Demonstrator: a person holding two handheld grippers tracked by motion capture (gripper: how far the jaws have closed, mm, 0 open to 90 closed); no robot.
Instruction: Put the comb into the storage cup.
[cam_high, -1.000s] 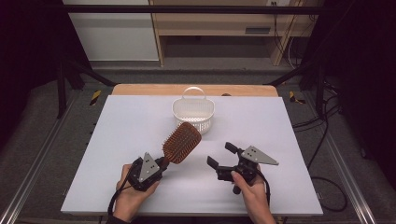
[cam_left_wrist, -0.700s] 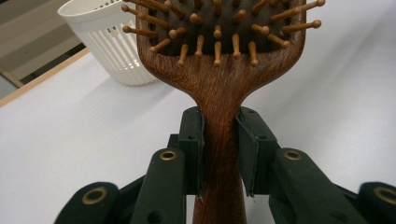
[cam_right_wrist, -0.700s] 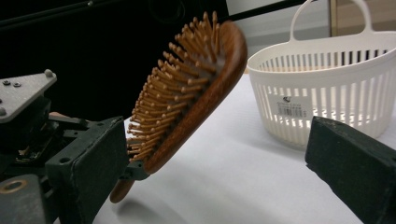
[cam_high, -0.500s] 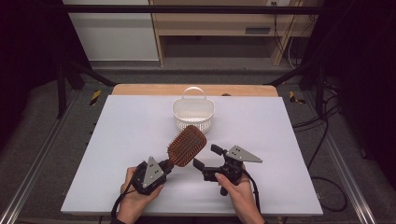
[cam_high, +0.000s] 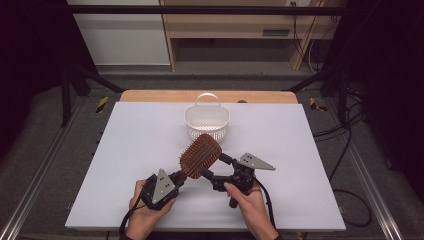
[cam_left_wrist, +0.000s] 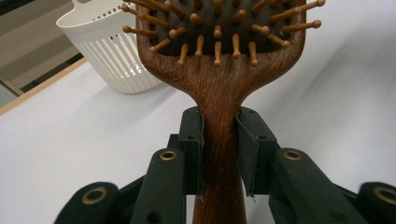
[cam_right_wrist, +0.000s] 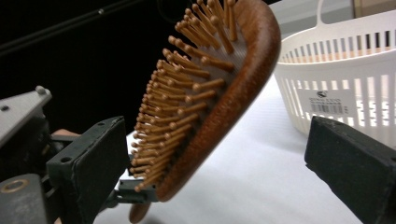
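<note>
A wooden paddle hairbrush (cam_high: 201, 156) with wooden pins is held above the white table, head tilted up toward the basket. My left gripper (cam_high: 179, 176) is shut on its handle; in the left gripper view the pads (cam_left_wrist: 246, 140) clamp the neck of the hairbrush (cam_left_wrist: 219, 70). My right gripper (cam_high: 215, 167) is open just right of the brush head. In the right gripper view the hairbrush (cam_right_wrist: 219, 93) stands between the two wide-apart pads (cam_right_wrist: 93, 158), pins facing the left pad, touching neither.
A white slotted plastic basket (cam_high: 207, 120) with a handle stands at the table's far middle, also seen behind the brush as the basket (cam_left_wrist: 112, 51) and basket (cam_right_wrist: 341, 79). The white tabletop (cam_high: 300, 150) spreads to both sides; dark floor and cables lie beyond.
My right gripper has moved left until its open jaws flank the brush head. The left gripper has kept its hold on the handle and barely shifted.
</note>
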